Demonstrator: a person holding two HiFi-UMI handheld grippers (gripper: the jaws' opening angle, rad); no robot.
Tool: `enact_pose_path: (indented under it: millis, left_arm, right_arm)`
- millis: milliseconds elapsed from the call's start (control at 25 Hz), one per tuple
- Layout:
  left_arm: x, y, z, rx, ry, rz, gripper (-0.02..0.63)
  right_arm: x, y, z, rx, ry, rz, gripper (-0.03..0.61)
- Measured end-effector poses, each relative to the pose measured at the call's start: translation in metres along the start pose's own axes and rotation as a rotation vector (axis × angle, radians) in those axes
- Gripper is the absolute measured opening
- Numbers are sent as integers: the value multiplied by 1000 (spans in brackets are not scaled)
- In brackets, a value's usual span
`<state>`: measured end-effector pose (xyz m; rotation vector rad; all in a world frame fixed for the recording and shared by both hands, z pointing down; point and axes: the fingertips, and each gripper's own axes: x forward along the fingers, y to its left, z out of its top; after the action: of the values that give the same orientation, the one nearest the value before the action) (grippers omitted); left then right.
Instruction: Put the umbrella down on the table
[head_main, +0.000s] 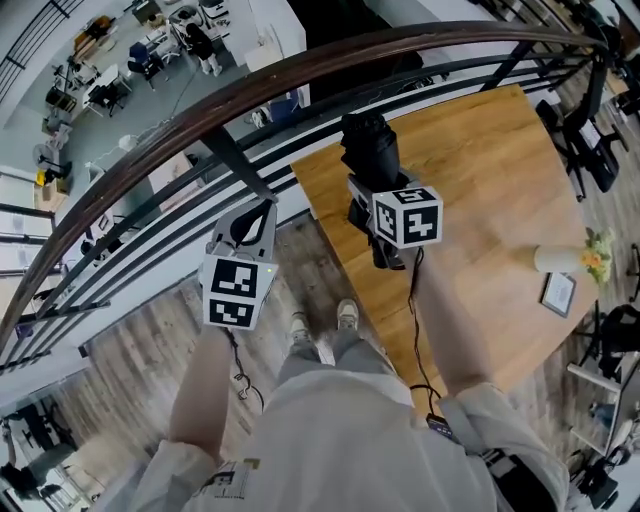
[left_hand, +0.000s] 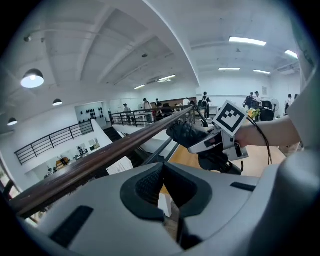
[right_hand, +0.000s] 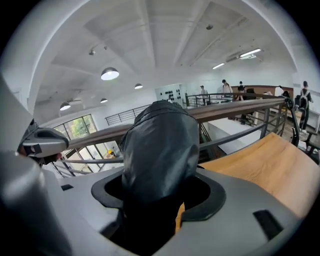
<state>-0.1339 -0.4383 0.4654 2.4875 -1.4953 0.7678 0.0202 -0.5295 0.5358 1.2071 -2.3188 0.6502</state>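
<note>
Umbrella (right_hand: 160, 145) pinched in right gripper (right_hand: 159, 205) jaws above table (head_main: 490, 170) corner by railing (head_main: 200, 112), left gripper (left_hand: 162, 192) jaws pressed together, empty

The umbrella (right_hand: 160, 145) is glossy cloth, the table (head_main: 480, 170) matt wood.

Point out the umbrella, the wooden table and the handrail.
umbrella (right_hand: 160, 145), right gripper view, black folded fabric
wooden table (head_main: 490, 170), head view, bare top
handrail (left_hand: 102, 156), left gripper view, brown top bar
</note>
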Motion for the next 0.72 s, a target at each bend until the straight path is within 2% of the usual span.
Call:
enact_pose_path:
  millis: [360, 480, 720]
  left_arm:
    - [16, -11, -50, -80, 81, -34, 17]
    - [14, -16, -55, -128, 84, -51, 17]
    - [7, -21, -67, -144, 107, -58, 17]
  right_arm:
    - [66, -7, -78, 24, 172, 3, 313]
    - [85, -16, -101, 38, 218, -24, 313]
    - [106, -29, -137, 104, 287, -86, 313]
